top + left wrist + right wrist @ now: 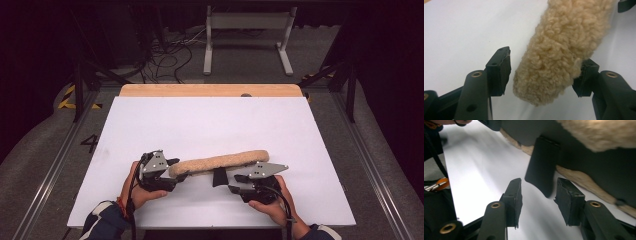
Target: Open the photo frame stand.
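Fleece-covered pad [220, 162], long and tan, stretched across the lower middle of the high view above the white counter [210, 125], a black strap tab [219, 177] hanging from its underside. Left gripper [175, 167] at the pad's left end, jaws apart, one pad touching the fleece, the other just clear. Right gripper [232, 182] at lower right below the pad, jaws apart, tab just ahead of them, ungripped.
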A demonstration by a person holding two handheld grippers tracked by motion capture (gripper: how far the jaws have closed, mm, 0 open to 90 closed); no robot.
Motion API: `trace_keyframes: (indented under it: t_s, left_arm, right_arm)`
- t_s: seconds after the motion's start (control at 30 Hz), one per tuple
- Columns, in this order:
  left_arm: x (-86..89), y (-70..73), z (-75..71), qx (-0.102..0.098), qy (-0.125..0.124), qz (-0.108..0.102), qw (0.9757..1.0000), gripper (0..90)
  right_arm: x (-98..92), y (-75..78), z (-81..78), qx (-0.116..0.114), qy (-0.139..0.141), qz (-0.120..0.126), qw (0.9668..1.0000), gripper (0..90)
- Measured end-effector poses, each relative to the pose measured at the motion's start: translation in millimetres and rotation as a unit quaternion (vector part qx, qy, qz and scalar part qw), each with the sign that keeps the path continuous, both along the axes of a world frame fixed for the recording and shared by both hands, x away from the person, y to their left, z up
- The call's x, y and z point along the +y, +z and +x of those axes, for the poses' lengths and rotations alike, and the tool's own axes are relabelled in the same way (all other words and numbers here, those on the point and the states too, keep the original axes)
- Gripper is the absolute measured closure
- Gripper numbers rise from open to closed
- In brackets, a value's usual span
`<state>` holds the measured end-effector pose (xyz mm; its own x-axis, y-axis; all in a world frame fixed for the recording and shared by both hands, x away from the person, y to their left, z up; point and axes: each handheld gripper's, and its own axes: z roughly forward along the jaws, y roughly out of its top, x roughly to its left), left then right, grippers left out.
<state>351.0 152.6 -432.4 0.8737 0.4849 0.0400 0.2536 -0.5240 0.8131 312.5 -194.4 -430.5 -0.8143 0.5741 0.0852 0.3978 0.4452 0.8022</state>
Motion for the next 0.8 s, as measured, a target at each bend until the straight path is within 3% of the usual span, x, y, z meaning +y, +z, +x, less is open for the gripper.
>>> trace_keyframes:
  t_s: [0.27, 0.43, 0.57, 0.63, 0.67, 0.73, 0.8]
  left_arm:
    - [9.3, 3.5, -5.1, -0.005, -0.002, -0.013, 0.9999, 40.1]
    - [11.9, 4.7, -4.2, -0.005, -0.004, -0.020, 0.9998, 40.1]
    - [11.5, 5.7, -5.0, -0.008, -0.009, -0.020, 0.9997, 40.4]
    - [10.9, 6.1, -5.0, -0.009, -0.009, -0.022, 0.9997, 40.5]
    - [10.9, 6.1, -5.0, -0.009, -0.009, -0.022, 0.9997, 40.5]
    - [10.1, 5.6, -4.2, -0.007, -0.009, -0.024, 0.9996, 40.5]
    - [10.2, 5.4, -3.3, -0.004, -0.010, -0.031, 0.9995, 40.3]
  right_arm:
    - [-33.2, 6.7, -7.3, -0.020, -0.044, 0.011, 0.9988, 64.1]
    - [-59.7, 11.2, -12.4, -0.041, -0.083, 0.017, 0.9955, 68.8]
    - [-80.7, 13.3, -15.4, -0.062, -0.137, 0.010, 0.9885, 73.6]
    - [-91.4, 14.2, -15.1, -0.067, -0.169, 0.016, 0.9832, 77.2]
    - [-91.4, 14.2, -15.1, -0.067, -0.169, 0.016, 0.9832, 77.2]
    - [-99.5, 16.5, -14.8, -0.074, -0.194, 0.030, 0.9779, 81.6]
    - [-102.1, 18.4, -14.8, -0.080, -0.204, 0.033, 0.9751, 83.7]
